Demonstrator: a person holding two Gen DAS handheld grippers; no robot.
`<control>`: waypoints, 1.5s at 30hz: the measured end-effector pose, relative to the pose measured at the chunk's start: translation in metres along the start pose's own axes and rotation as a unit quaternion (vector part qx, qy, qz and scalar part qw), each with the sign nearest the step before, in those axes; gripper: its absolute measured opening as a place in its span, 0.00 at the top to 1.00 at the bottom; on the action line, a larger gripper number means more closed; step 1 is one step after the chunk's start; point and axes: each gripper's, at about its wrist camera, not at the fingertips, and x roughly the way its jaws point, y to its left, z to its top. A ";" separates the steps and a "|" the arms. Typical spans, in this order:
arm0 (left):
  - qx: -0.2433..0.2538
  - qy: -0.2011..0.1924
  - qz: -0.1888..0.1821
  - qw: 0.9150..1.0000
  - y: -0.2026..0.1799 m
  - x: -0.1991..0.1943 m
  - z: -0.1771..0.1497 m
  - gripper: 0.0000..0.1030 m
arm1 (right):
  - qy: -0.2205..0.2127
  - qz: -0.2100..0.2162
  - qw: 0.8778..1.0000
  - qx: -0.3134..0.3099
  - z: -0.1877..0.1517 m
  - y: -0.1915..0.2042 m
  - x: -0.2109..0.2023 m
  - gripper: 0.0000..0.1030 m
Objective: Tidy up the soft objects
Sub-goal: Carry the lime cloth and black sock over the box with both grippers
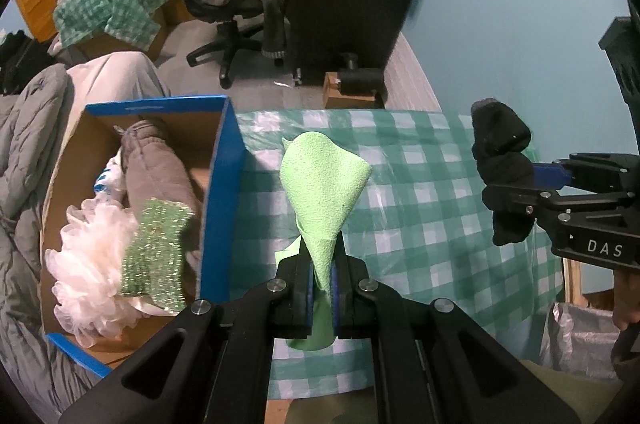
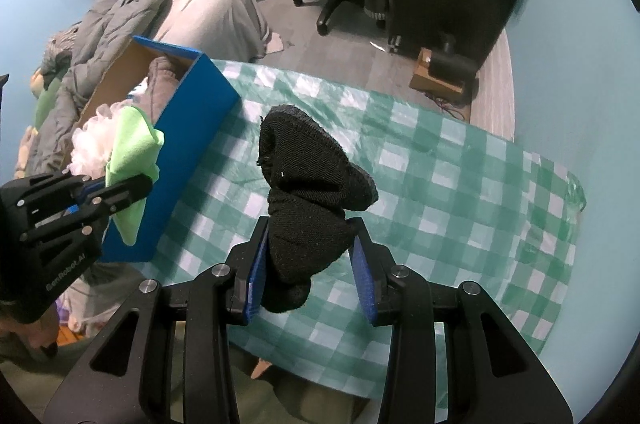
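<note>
Over on the left sits a blue-sided cardboard box [image 1: 222, 192], open at the top, resting on the checked green cloth that covers the surface [image 1: 420, 184]. Inside the box lie a white mesh bath puff [image 1: 88, 264], a glittery green scrubber [image 1: 160, 248] leaning against it, and a grey bundled garment [image 1: 156, 168] toward the back. Just beside the box's right wall, the left tongs [image 1: 322, 288] are clamped on a light green cloth [image 1: 324, 184], which stands up from between the blue pads in a loose cone, above the surface. From the right wrist view the same cloth [image 2: 134, 152] hangs right at the box's rim, its free end draped down the blue wall [image 2: 192, 144]. Further right, well apart from the box, the right tongs [image 2: 308, 260] are closed on a black knitted sock [image 2: 308, 192], bunched and folded over itself, held up over the checked cloth [image 2: 460, 192]. Behind everything, an office chair [image 1: 236, 8] stands on the floor.
</note>
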 end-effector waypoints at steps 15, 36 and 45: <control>-0.052 -0.015 0.009 0.998 0.054 -0.024 0.004 0.94 | -0.007 0.022 0.999 -0.036 0.034 0.045 -0.003 0.64; -0.107 -0.024 0.037 0.993 0.147 -0.032 0.010 0.94 | 0.002 0.063 0.993 -0.100 0.091 0.136 0.036 0.64; -0.116 -0.009 0.025 0.993 0.180 -0.012 0.025 0.94 | 0.024 0.082 0.991 -0.101 0.110 0.159 0.064 0.64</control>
